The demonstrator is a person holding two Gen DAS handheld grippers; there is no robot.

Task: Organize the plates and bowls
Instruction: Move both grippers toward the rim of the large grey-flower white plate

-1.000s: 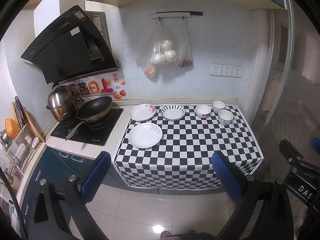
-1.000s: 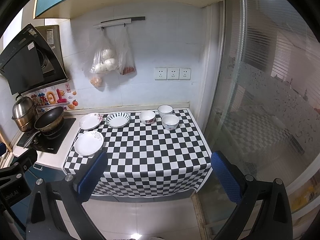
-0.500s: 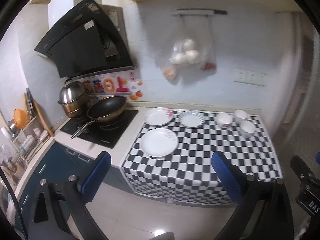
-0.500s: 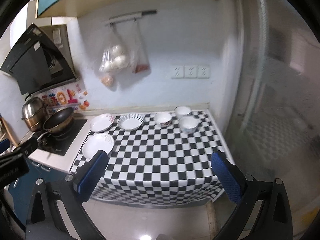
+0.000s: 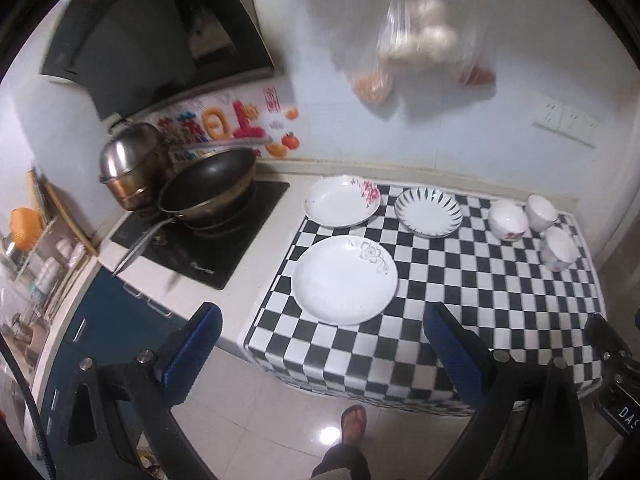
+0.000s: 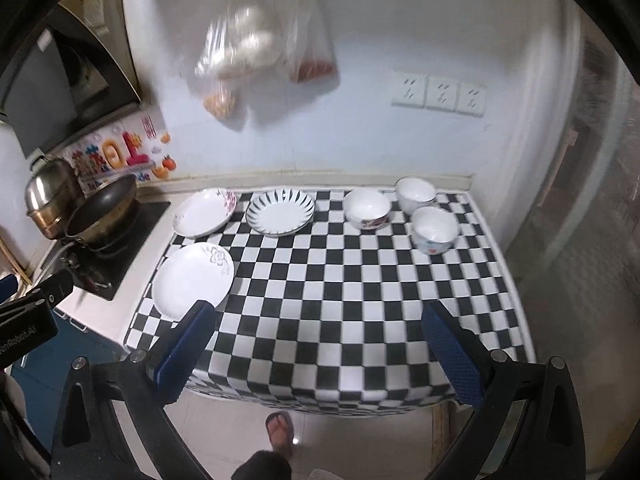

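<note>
On the checkered counter point(image 5: 460, 292) lie a large white plate point(image 5: 345, 280) in front, a pink-flowered plate point(image 5: 341, 201) and a striped plate point(image 5: 428, 212) behind it, and three bowls point(image 5: 508, 222) at the back right. The right wrist view shows the same plates point(image 6: 193, 279) and bowls point(image 6: 367, 209). My left gripper point(image 5: 322, 344) is open and empty, in front of the counter edge near the large plate. My right gripper point(image 6: 320, 344) is open and empty over the counter's front edge.
A black wok point(image 5: 208, 184) and a steel pot point(image 5: 130, 160) sit on the cooktop point(image 5: 204, 240) at the left. Plastic bags point(image 5: 416, 44) hang on the wall above the counter. A range hood point(image 5: 152, 36) overhangs the stove. A dish rack point(image 5: 28, 248) stands far left. A sandalled foot point(image 5: 353, 420) is on the floor.
Both grippers have moved forward and down toward the counter, so the plates and bowls appear larger and closer. Both stay open and empty.
</note>
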